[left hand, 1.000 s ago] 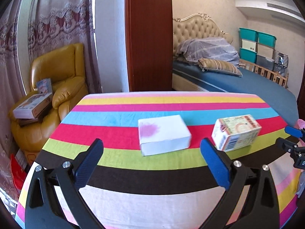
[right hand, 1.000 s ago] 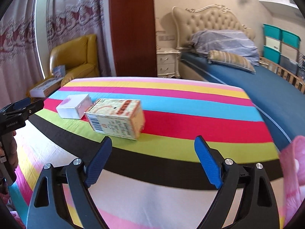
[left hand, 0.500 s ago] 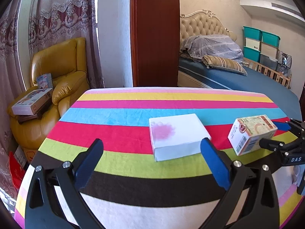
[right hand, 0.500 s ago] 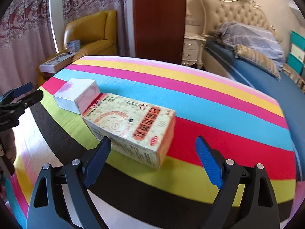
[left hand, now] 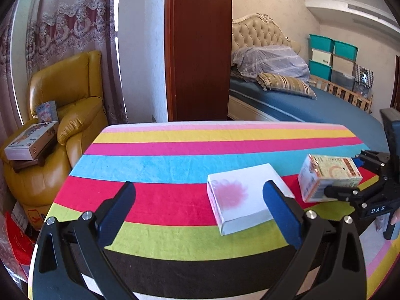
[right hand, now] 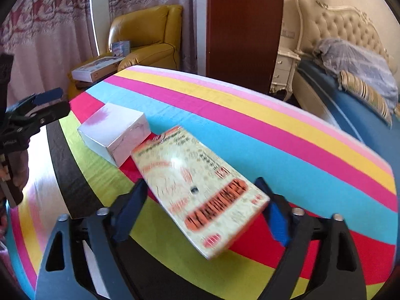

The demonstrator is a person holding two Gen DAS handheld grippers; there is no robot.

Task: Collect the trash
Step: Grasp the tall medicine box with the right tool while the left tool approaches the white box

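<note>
Striped worktop (left hand: pixel 175 155), white box (left hand: pixel 246 197) beside printed carton (right hand: pixel 200 190), right hand-held gripper (right hand: pixel 203 205) spread around the carton, fingers not visibly pressing, left hand-held gripper (left hand: pixel 200 211) spread, empty, near the white box

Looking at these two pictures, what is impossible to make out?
- Printed carton: lettering motion-blurred in the right wrist view, too small in the left.
- Whether the right tongs touch the carton: its body hides the fingertips.
- White box: near corner hidden behind a left tongs finger.
- Bin for trash: none visible.
</note>
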